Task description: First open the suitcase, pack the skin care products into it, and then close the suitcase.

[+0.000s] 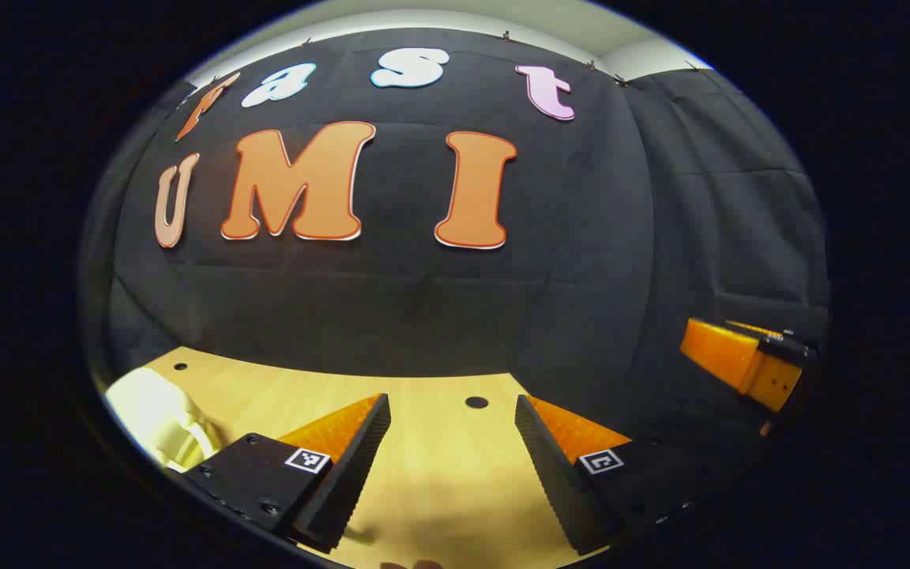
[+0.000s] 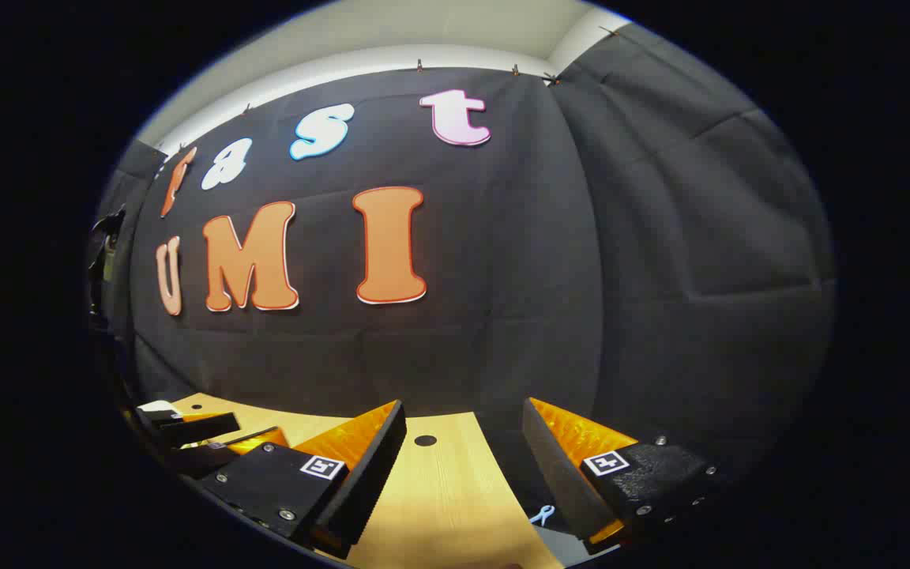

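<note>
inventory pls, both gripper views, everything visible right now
table: 1, light wood with dark round holes, under both tongs.
cream object: 1, cream-white, on the table at the far left of the left gripper view; too cut off to identify.
small loop: 1, pale blue, at the table's right edge in the right gripper view; too small to identify.
booth wall: black cloth, behind the table.
left tongs: 1, open, nothing between the fingers, over the table.
right tongs: 1, open, nothing between the fingers, over the table.
</note>
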`<state>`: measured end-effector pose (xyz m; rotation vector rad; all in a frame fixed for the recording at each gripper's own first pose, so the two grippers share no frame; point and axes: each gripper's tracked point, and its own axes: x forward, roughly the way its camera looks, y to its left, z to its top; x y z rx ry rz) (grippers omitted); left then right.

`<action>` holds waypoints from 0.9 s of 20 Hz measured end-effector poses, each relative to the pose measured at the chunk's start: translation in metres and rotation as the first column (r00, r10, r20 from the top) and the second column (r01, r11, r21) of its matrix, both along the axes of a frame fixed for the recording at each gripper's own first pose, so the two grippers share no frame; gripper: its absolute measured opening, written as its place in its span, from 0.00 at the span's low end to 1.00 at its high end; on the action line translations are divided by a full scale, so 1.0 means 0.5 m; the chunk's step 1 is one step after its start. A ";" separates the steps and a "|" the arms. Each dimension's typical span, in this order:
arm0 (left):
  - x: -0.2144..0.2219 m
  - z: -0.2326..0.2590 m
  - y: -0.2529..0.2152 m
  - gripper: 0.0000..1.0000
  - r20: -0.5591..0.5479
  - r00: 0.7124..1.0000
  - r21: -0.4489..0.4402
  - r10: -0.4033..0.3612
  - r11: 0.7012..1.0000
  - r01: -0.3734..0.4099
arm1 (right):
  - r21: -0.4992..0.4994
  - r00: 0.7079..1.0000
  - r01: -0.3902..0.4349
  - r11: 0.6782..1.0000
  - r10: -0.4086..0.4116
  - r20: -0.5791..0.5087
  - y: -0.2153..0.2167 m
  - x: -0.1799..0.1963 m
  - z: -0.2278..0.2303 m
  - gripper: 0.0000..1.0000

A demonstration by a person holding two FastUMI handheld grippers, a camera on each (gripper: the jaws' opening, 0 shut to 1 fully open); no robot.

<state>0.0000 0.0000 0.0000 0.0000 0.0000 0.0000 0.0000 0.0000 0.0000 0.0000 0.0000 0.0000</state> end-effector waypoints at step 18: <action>-0.402 0.098 0.679 0.98 0.024 0.955 -0.069 0.296 0.953 -0.293 | 0.005 0.974 -0.185 0.983 0.184 -0.131 0.473 -0.205 0.010 0.95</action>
